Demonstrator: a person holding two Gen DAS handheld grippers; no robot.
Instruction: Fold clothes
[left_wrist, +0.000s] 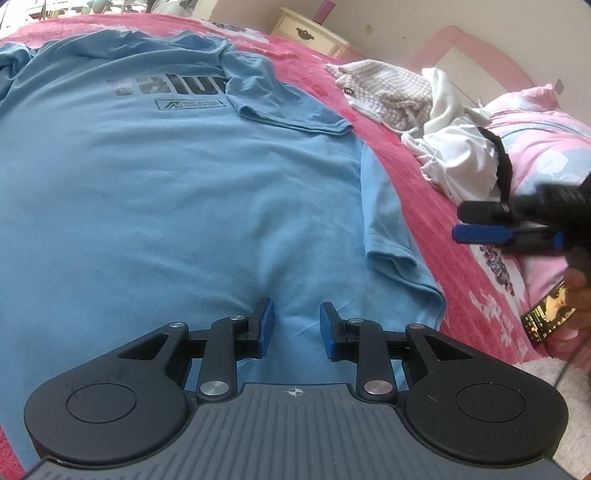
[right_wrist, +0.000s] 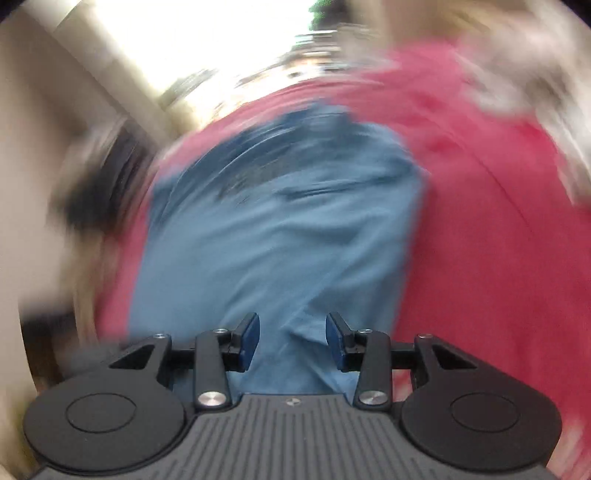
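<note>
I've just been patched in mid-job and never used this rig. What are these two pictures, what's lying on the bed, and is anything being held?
Each picture comes from a camera on a hand-held two-finger gripper, looking along its fingers. The left gripper hovers open over a light blue T-shirt spread on a red bedspread, one sleeve folded inward. The right gripper, open and empty, gives a motion-blurred view of the same shirt. A pile of white clothes lies beside it. Nothing is held.
</note>
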